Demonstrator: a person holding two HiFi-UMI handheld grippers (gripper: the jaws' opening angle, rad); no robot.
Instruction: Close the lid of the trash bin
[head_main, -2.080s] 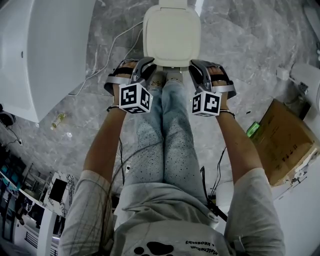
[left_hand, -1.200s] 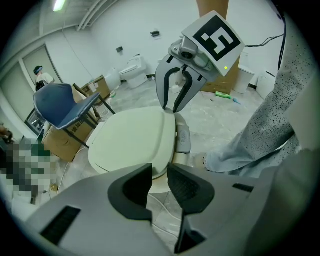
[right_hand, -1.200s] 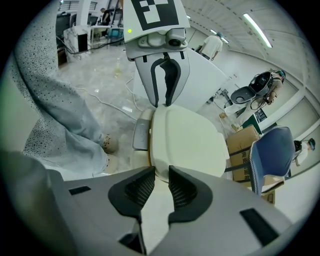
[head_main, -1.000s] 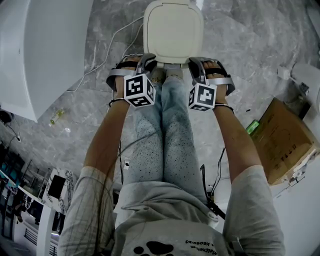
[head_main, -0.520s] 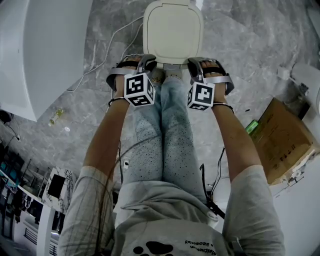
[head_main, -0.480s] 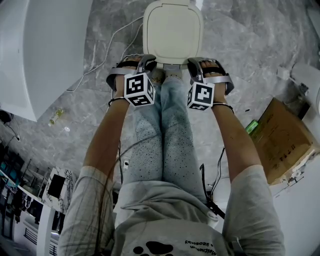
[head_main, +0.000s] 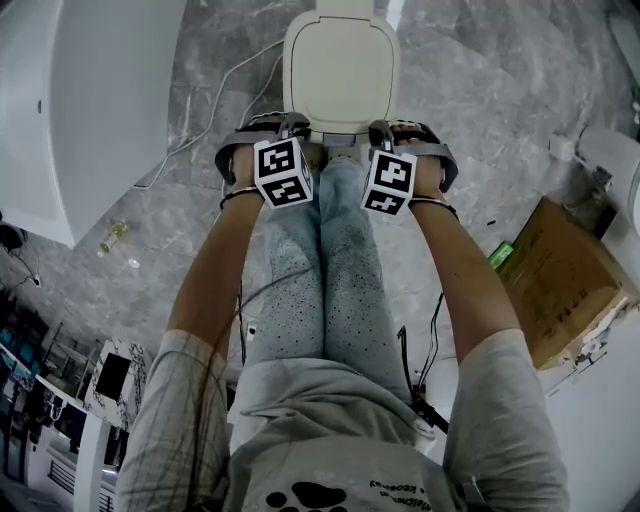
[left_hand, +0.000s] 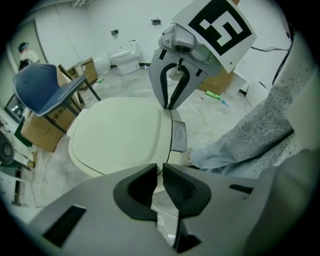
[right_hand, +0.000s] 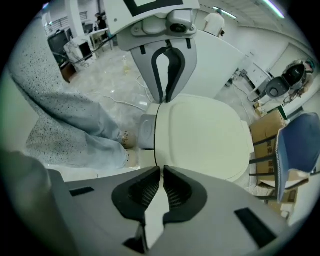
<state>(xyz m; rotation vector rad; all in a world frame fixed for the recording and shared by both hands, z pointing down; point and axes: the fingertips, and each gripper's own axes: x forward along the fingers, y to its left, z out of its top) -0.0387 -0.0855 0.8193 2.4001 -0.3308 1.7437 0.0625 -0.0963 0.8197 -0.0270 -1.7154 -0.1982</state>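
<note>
Head view: the trash bin lid (head_main: 342, 70) runs off the top edge of the picture and covers the bin body entirely. The shoes (head_main: 333, 152) are largely hidden by the lid's near edge and the trouser legs (head_main: 325, 260). Print on the cardboard box (head_main: 560, 275) is too small to read. The small object (head_main: 115, 238) left of the legs cannot be identified. The white cabinet (head_main: 70, 100) is cut off at the left edge.
</note>
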